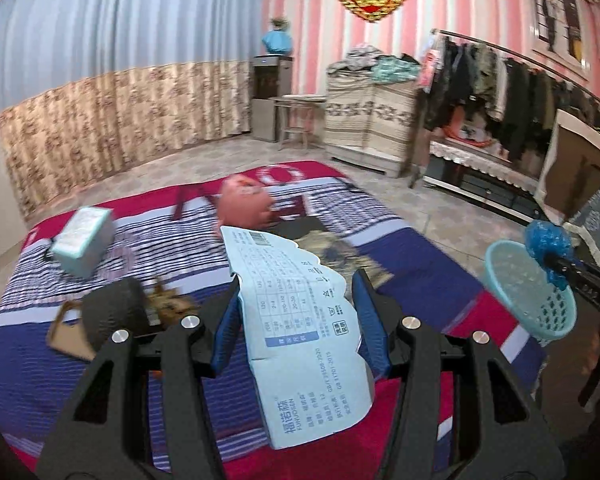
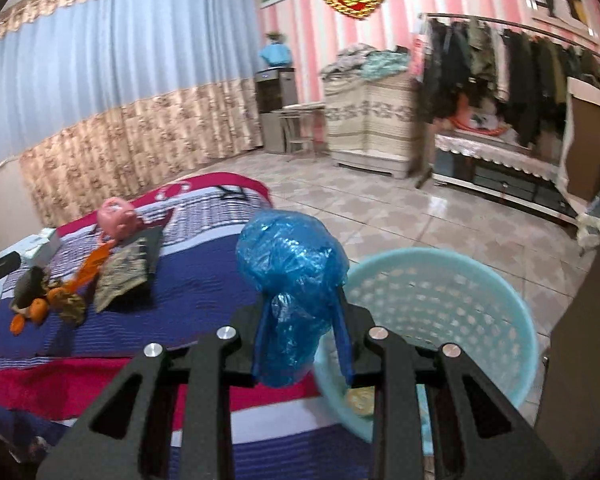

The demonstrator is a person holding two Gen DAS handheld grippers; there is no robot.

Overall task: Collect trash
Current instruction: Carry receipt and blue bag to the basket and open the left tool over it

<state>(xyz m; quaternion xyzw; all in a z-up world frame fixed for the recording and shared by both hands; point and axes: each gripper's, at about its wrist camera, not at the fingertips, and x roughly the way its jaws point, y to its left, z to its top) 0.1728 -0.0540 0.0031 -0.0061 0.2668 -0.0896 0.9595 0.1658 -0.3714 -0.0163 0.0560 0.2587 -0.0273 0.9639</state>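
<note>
The left gripper (image 1: 296,312), at the lower centre of its frame, has its 2 blue pads pinching a pale blue printed paper label (image 1: 300,320), which stands up and leans toward the upper left. The right gripper (image 2: 300,320), lower centre of its own view, is clamped on a crumpled blue plastic bag (image 2: 290,280); the bag bulges above the jaws. Just right of it, at the lower right, sits the pale blue perforated trash basket (image 2: 496,280), on the tiled floor beside the striped bedspread (image 2: 188,280).

More litter lies on the bed at the left edge: orange peel (image 2: 32,312) and a dark scrap.

Risks, as I judge them: the label is held only near 1 edge, so a quick swing could let it flap free and fall on the bed. The bag may cling to the pads, or drop short of the rim if released before it is over the basket.
</note>
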